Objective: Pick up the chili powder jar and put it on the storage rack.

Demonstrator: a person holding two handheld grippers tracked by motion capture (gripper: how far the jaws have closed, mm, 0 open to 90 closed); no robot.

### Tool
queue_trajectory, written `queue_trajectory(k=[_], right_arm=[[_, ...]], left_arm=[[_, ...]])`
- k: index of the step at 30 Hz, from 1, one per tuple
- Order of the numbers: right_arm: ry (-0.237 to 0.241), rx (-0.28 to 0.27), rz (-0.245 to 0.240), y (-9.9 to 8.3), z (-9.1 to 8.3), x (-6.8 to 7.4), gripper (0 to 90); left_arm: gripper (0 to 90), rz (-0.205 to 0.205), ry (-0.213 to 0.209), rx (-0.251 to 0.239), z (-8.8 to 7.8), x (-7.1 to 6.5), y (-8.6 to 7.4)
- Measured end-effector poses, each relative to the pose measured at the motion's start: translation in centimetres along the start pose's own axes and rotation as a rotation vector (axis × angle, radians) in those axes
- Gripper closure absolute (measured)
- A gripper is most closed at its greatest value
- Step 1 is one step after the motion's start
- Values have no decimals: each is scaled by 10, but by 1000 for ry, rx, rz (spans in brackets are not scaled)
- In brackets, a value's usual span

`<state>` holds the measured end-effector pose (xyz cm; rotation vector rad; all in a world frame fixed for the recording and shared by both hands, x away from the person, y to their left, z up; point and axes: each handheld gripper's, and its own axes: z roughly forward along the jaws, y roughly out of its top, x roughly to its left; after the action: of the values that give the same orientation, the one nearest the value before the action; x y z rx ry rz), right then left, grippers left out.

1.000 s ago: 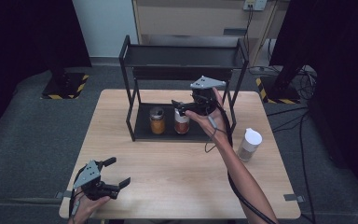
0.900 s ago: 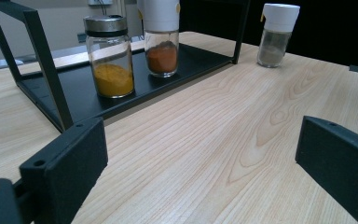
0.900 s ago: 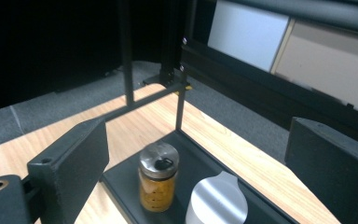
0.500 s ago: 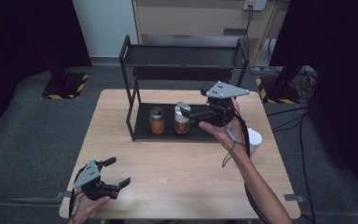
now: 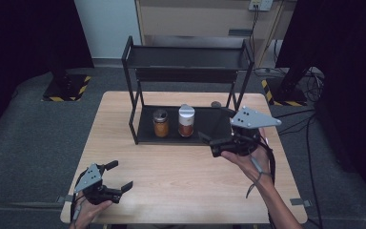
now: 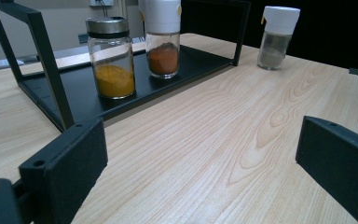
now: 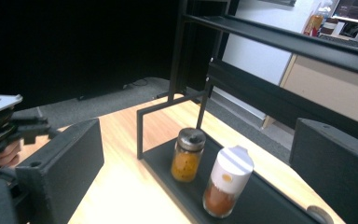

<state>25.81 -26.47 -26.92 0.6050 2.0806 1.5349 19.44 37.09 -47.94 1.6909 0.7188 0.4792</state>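
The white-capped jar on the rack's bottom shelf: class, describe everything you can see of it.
The white-capped jar is clear glass with a tall white cap and is partly filled with reddish-brown powder. It stands upright on the bottom shelf of the black rack, beside a metal-lidded jar of yellow powder, apart from it. Neither pair of tongs touches it.

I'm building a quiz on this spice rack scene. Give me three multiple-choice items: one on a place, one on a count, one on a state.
1. Where is the white-capped shaker of grey powder?
A. on the rack's top shelf
B. on the table beside the rack
C. in the left gripper

2. How many jars stand on the rack's bottom shelf?
A. two
B. three
C. four

3. The right gripper is:
A. shut on a jar
B. open, holding nothing
C. lying on the table

Answers: 1 B, the left gripper view shows it on bare wood outside the frame. 2 A, the yellow-powder jar and the red-powder jar. 3 B, its fingers stand apart with only air between.
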Motion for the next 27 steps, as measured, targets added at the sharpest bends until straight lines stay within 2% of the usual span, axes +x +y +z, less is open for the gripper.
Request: queue_trajectory(k=[6,13,20,27], right_arm=[[-21,5,-10,-13,-23,11,25],[-58,-15,7,-31,-45,19,24],[-101,-4,52,-57,-60,25,23],[-142,23,72,-79,-70,33,23]], left_arm=[[11,-3,0,-1,0,0,0],[11,-6,-1,2,1,0,0],[10,-17,-1,-2,2,1,-1],[10,-21,2,-7,1,1,-1]])
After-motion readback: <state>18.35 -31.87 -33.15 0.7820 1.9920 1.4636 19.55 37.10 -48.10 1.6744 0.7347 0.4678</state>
